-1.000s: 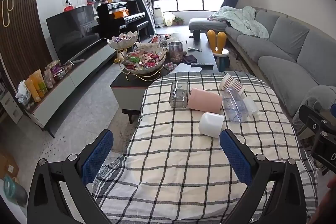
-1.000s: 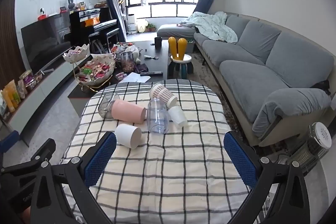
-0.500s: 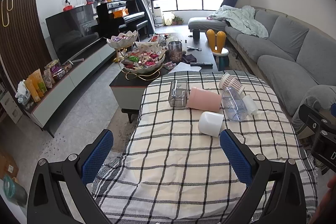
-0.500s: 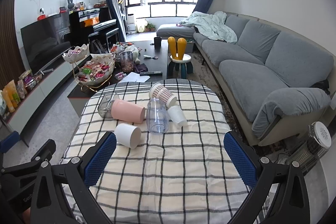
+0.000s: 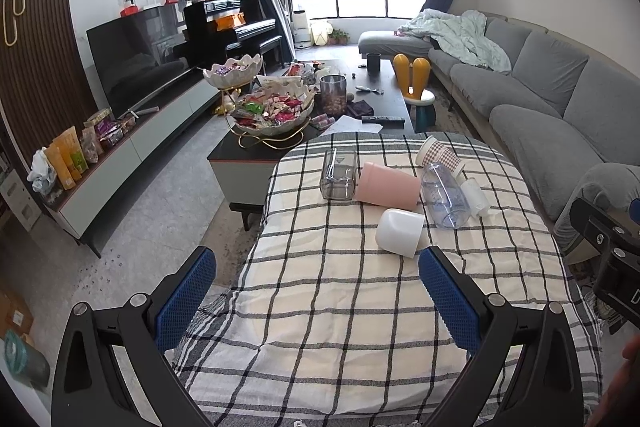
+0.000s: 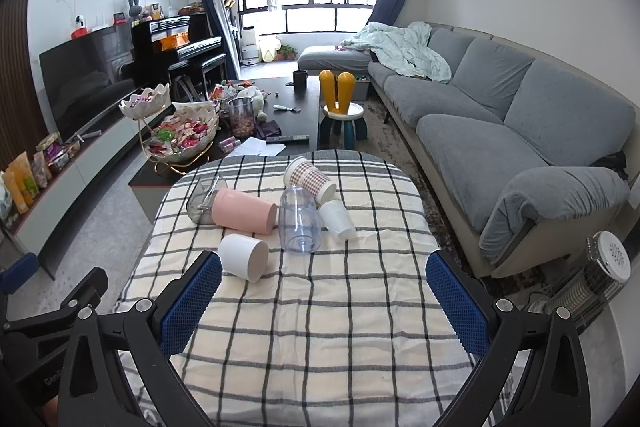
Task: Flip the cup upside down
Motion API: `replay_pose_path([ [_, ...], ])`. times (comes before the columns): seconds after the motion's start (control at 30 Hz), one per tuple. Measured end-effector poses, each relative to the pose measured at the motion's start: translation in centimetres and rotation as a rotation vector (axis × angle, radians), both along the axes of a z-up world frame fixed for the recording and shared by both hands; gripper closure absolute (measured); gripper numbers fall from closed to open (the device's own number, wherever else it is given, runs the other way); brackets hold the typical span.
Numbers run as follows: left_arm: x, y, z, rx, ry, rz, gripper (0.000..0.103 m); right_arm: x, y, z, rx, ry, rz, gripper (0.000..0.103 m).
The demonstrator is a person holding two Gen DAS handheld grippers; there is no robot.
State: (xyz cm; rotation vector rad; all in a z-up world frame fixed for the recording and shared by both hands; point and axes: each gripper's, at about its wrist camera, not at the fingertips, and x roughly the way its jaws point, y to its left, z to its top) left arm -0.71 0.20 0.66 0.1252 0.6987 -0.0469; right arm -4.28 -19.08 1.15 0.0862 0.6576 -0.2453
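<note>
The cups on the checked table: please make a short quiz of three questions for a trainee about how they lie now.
1. True or false: the pink cup stands upright.
2. Which cup lies nearest the left tongs? A) white cup B) checked cup C) grey cup
3. Fill in: both the left tongs and the right tongs are ____ and hold nothing.

Key: 1 false, it lies on its side. 2 A. 3 open.
</note>
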Motion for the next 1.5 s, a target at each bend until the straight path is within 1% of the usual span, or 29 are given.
replay_pose_path([
  [1.27, -0.3, 0.1, -0.1, -0.009, 0.013, 0.0, 0.0, 0.0, -0.1, -0.3, 0.002, 0.001, 0.001, 0.0],
  [1.5, -0.6, 0.0, -1.1, -0.01, 0.021, 0.01, 0.0, 0.2, -0.4, -0.2, 0.002, 0.002, 0.004, 0.0],
])
